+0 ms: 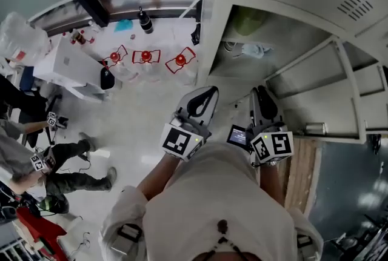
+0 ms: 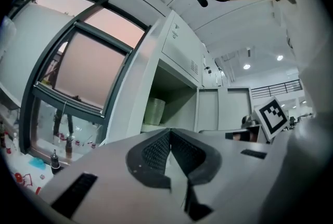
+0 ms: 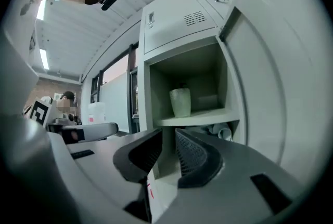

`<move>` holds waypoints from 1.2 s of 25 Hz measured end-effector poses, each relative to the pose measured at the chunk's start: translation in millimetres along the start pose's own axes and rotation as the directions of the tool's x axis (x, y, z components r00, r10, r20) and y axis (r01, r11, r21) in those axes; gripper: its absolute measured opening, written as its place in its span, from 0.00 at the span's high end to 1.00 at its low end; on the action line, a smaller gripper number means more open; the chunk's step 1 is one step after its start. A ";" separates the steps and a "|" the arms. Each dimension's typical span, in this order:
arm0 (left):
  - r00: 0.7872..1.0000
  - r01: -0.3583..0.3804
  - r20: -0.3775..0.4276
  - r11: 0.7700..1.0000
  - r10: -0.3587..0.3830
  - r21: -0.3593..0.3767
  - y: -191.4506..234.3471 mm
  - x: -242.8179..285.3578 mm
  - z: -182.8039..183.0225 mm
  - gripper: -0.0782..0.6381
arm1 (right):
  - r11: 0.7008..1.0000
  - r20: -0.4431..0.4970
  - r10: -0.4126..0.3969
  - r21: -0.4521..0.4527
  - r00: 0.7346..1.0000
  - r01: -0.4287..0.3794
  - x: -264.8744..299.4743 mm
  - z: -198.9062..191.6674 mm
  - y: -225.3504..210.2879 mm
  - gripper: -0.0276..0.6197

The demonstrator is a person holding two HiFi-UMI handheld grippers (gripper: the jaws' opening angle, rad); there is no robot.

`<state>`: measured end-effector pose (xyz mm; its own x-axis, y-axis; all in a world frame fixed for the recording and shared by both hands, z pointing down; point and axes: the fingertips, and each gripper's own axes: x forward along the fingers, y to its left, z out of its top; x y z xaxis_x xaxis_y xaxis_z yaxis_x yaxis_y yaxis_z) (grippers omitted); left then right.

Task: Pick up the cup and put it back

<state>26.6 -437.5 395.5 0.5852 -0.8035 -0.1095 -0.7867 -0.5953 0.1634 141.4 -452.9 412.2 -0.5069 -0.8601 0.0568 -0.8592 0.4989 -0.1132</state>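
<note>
Locate the cup (image 3: 180,102): it stands upright on the upper shelf (image 3: 208,115) of the open cabinet (image 3: 182,30). It is ahead of and above your right gripper (image 3: 167,140), well apart from it and almost in line with the slit between its jaws. The cup's long axis is vertical and the jaws sit side by side, so they should close across the cup wall with no roll of the wrist. The right gripper is all but clenched, with only a thin slit between the pads and nothing in it; open it wider than the cup before you reach in. Your left gripper (image 2: 169,134) is clenched, jaw tips touching, and empty; from it the cup shows ahead and slightly left, just beside the cabinet's side wall. Judge the right hand the nearer and better aligned for the pick. The cup is not yet lifted. Check clearance: the door (image 3: 268,88) stands open at the right, and pale items (image 3: 225,132), too small to identify, lie on the shelf below. The floor (image 1: 139,126) is pale and glossy, with red-handled objects (image 1: 146,56) and a dark bottle (image 1: 145,21) near a window frame, and a seated person (image 1: 66,178) at the left
</note>
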 end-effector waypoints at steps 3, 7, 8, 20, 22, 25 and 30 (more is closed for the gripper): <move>1.000 0.014 -0.022 1.000 -0.013 0.019 18.1 14.1 7.8 0.88 | 0.999 0.010 0.005 -0.052 1.000 -0.005 36.0 17.2 -3.1 0.73; 0.999 0.032 0.009 0.999 -0.032 0.027 40.9 17.9 24.9 0.88 | 0.997 0.027 -0.031 -0.073 0.999 0.033 79.1 41.1 -13.1 0.53; 0.999 0.040 0.018 0.999 -0.041 0.027 45.3 17.2 29.1 0.88 | 0.996 0.036 -0.042 -0.078 0.998 0.045 88.5 46.9 -16.3 0.52; 0.995 0.100 -0.007 0.995 -0.100 0.014 92.5 11.2 29.7 0.88 | 0.987 0.032 -0.126 -0.101 0.992 0.129 164.4 77.2 -40.9 0.43; 0.995 0.097 -0.010 0.995 -0.097 0.009 98.0 11.7 29.0 0.88 | 0.988 0.020 -0.118 -0.100 0.993 0.119 171.3 77.1 -42.7 0.43; 0.996 0.093 -0.005 0.996 -0.093 0.008 103.6 10.8 29.9 0.88 | 0.981 0.021 -0.140 -0.136 0.990 0.141 177.6 78.5 -45.7 0.43; 0.996 0.088 -0.012 0.996 -0.088 0.002 108.8 6.6 27.7 0.88 | 0.974 0.027 -0.155 -0.161 0.988 0.157 185.9 84.9 -44.1 0.43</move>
<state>-60.6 -507.8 385.4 0.6543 -0.7479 -0.1121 -0.7326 -0.6636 0.1515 90.9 -643.8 343.5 -0.3656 -0.9296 0.0464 -0.9281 0.3679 0.0578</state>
